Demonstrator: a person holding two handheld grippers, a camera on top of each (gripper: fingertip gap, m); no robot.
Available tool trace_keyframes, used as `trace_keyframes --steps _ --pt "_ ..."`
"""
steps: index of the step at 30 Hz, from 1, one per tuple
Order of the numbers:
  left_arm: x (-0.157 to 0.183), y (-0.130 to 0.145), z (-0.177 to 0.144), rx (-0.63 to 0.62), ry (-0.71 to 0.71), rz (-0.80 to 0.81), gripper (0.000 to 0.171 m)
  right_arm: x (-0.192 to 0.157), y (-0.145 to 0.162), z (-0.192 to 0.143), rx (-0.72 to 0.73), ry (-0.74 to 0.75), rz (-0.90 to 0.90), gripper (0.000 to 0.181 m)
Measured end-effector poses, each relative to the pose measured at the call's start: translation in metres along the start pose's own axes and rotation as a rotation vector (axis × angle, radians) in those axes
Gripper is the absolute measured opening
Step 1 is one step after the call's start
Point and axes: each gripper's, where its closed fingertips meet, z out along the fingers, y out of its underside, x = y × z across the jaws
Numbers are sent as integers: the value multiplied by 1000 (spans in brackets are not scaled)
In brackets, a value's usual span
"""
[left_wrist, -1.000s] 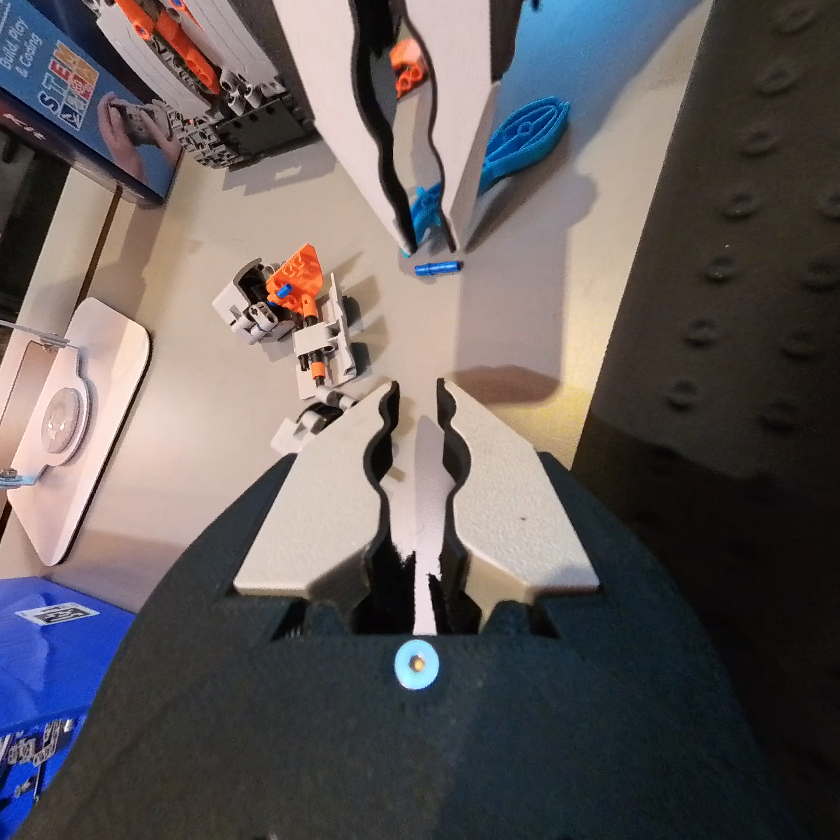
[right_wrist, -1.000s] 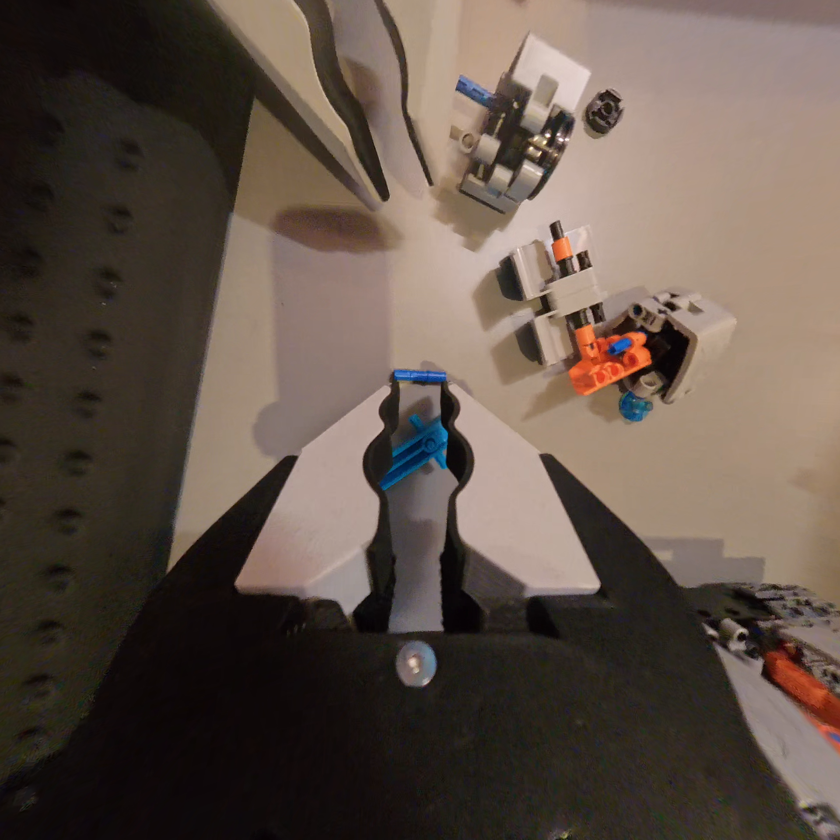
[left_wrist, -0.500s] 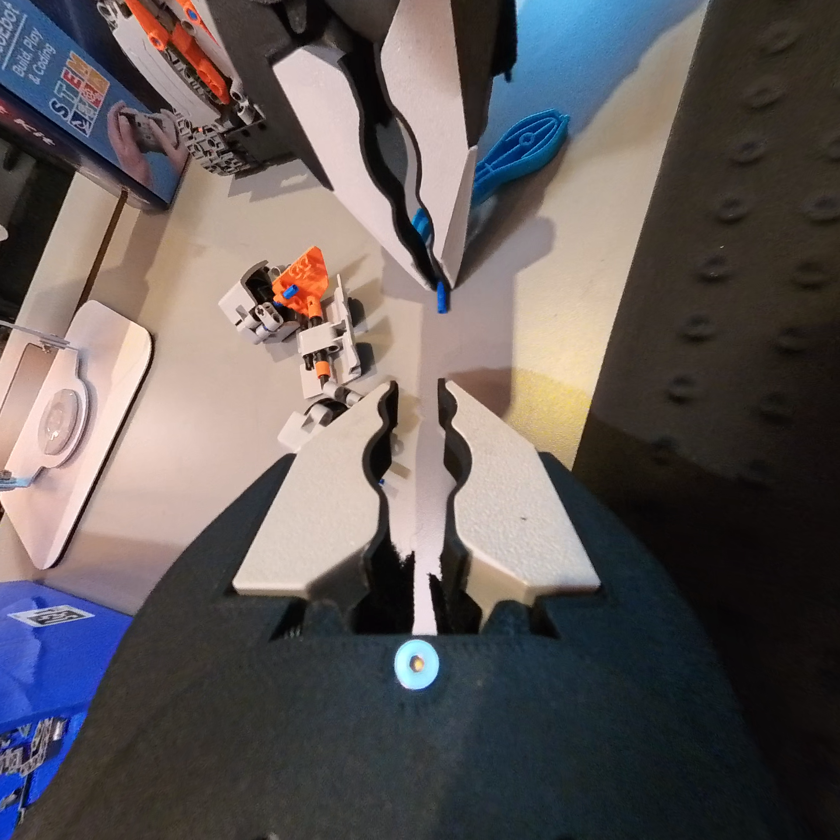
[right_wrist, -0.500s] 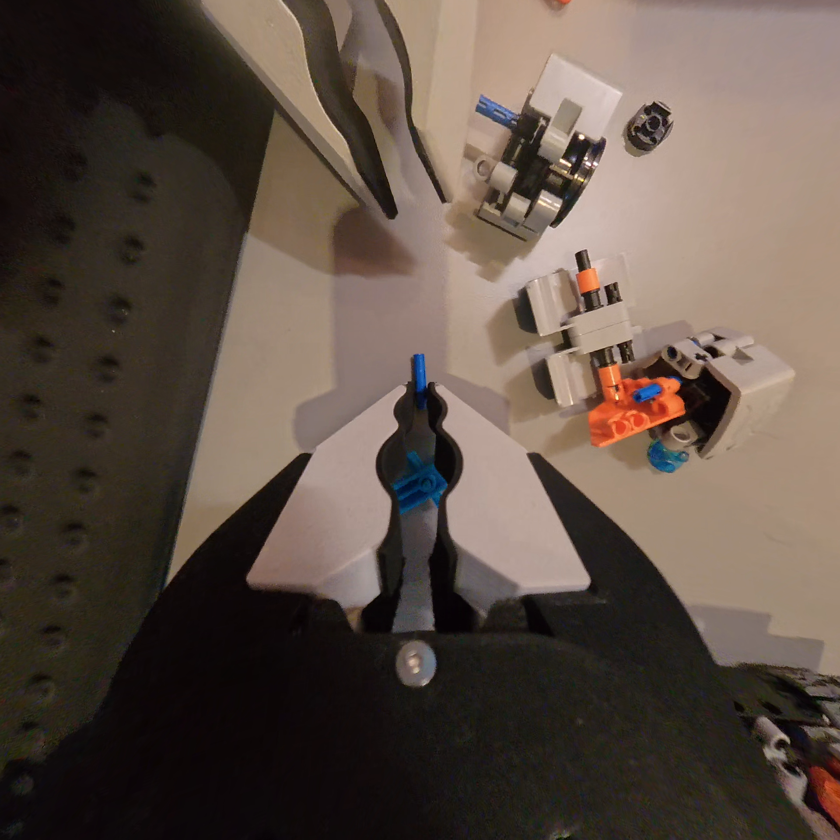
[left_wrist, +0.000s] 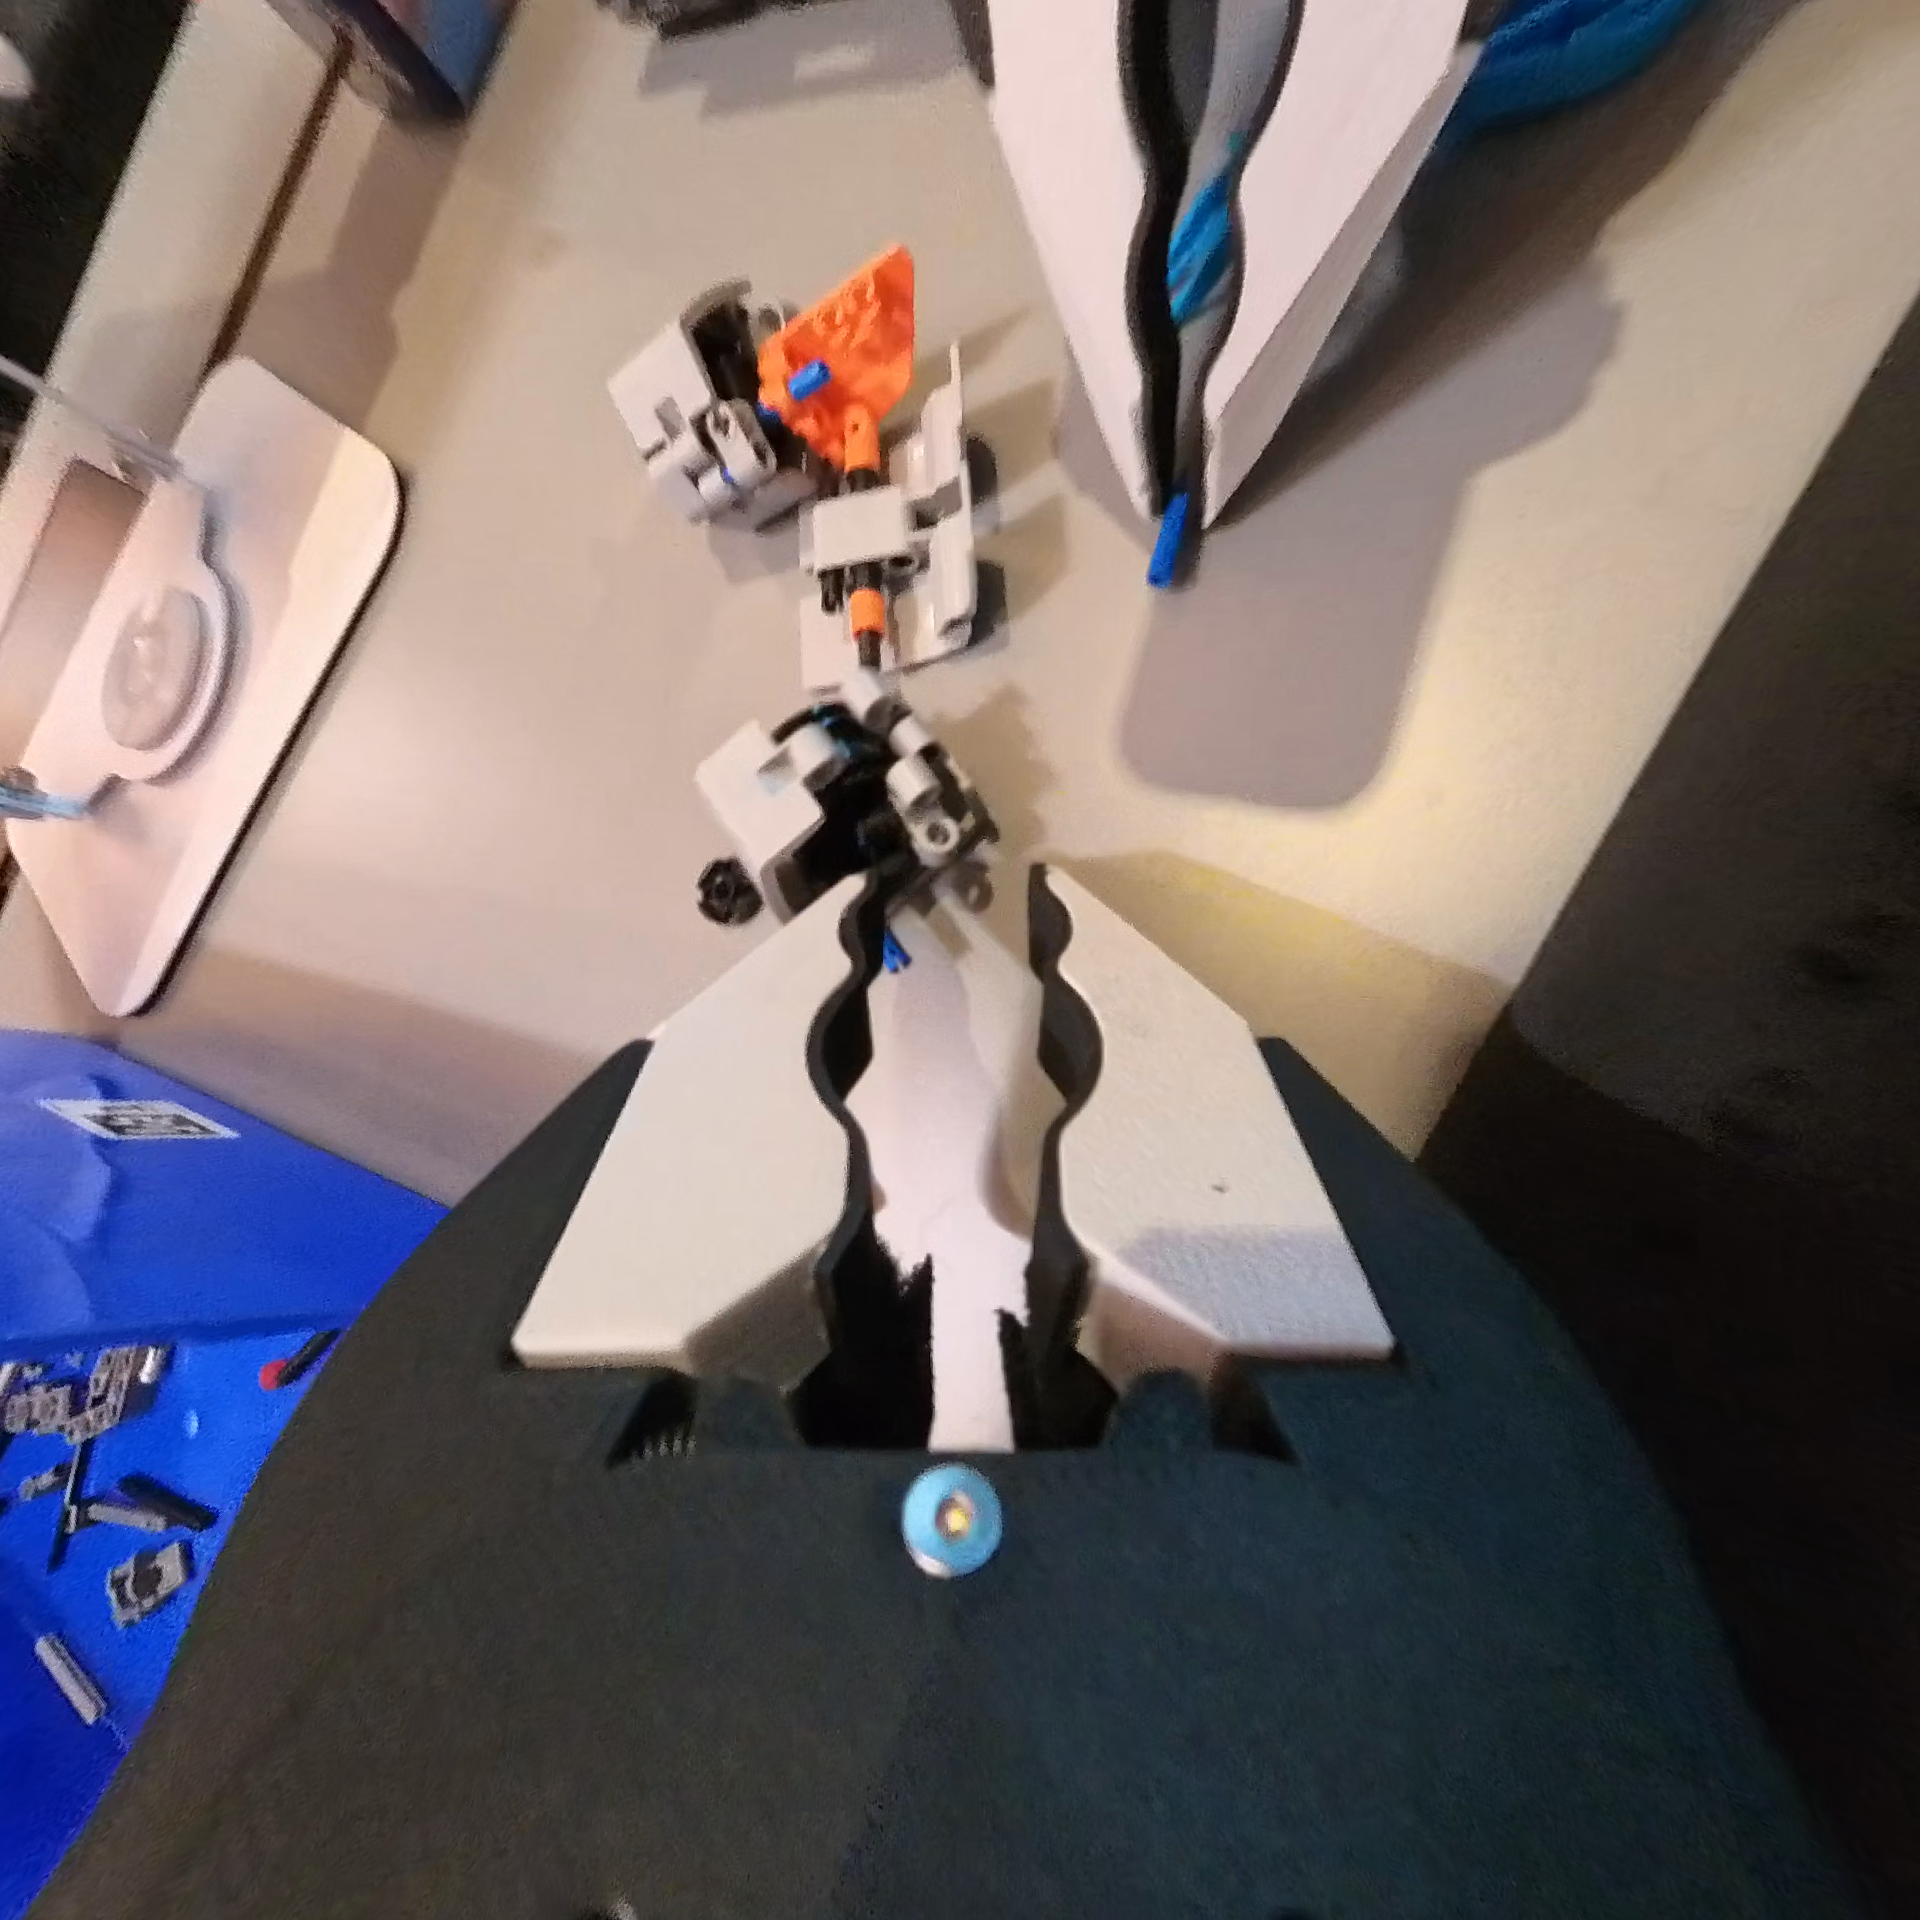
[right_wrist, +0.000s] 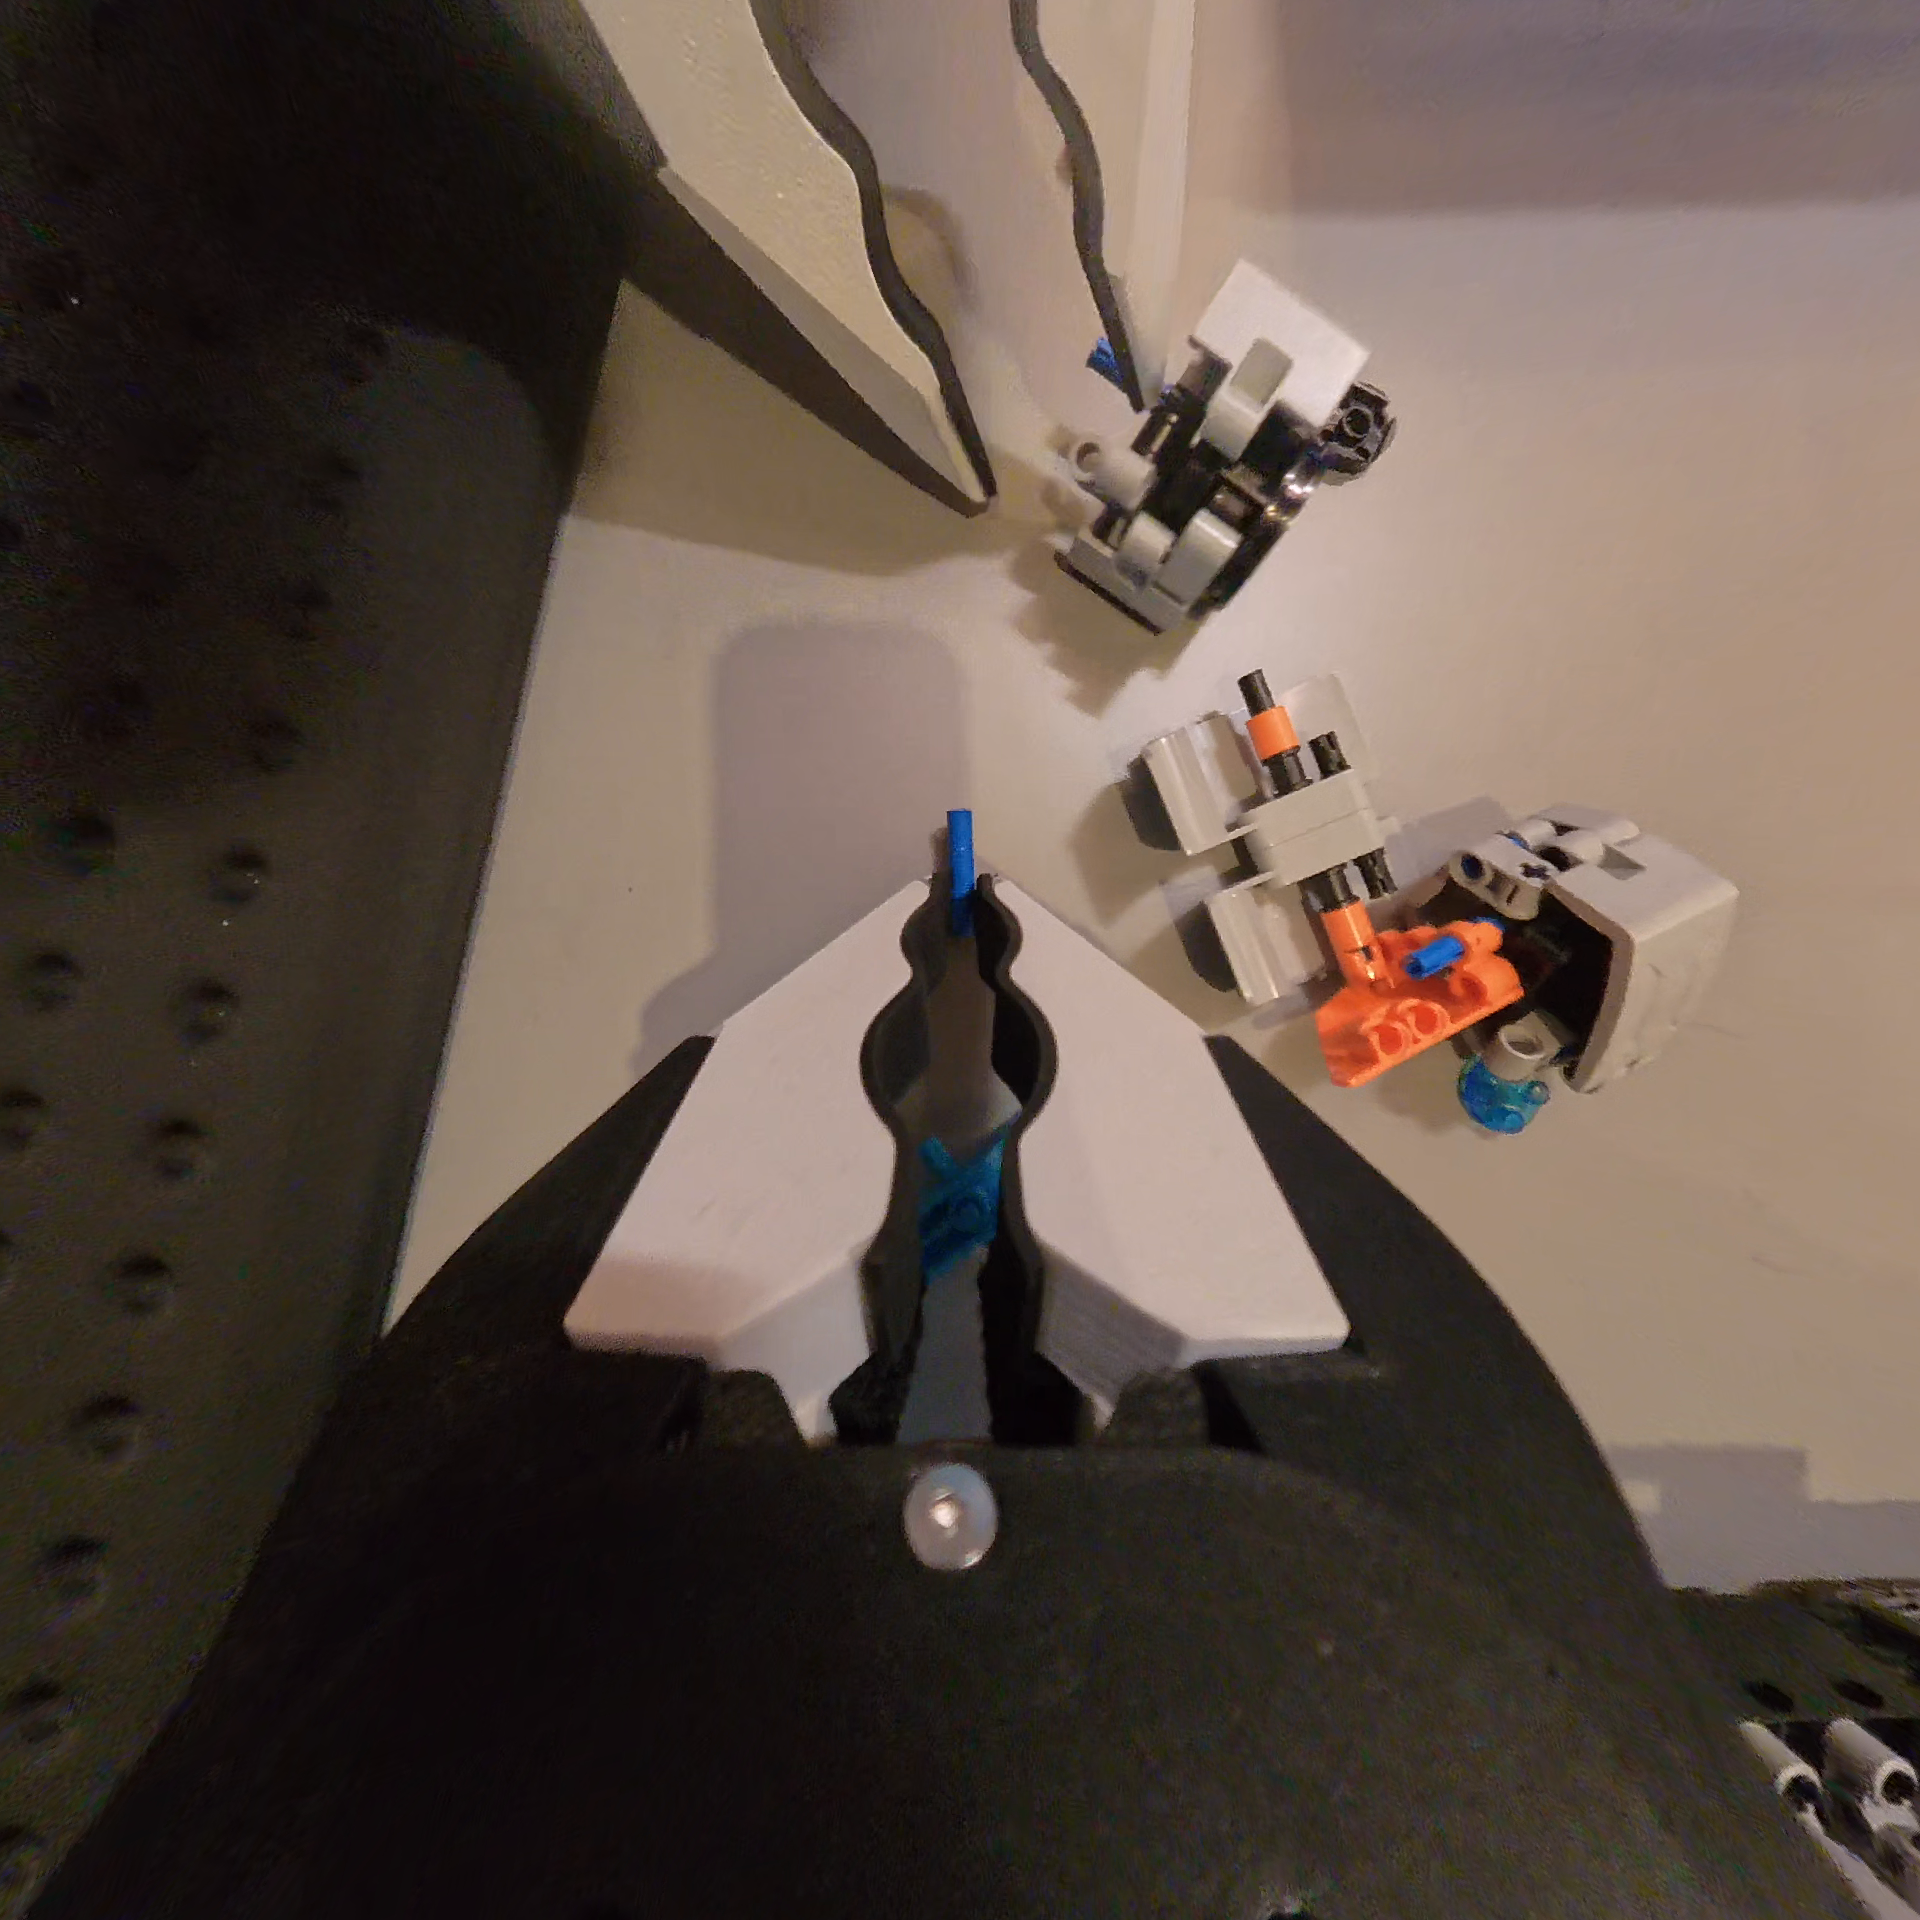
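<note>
While left gripper stands with jaws parted, nothing gripped, its tips sit just beside grey-black wheel assembly on beige table — left finger close against it, contact unclear. Small black round piece lies left of assembly. Grey-orange brick assembly beyond, apart. Right gripper clenched on blue pin — pin juts past tips, above table. Light-blue cross piece lodged deeper between fingers.
</note>
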Motion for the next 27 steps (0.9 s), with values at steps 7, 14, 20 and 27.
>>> trace_keyframes --steps 7,14,20,27 --pt "-12 -4 -12 60 -20 -17 32 5 -10 -7 69 20 21 2" --pt "-4 -8 -7 57 -31 139 19 3 -26 -3 119 26 41 2" --pt "-2 -10 -2 52 -14 196 8 8 -36 0 142 55 53 2" --pt "-1 -15 3 72 12 179 4 16 -42 2 145 95 28 2"
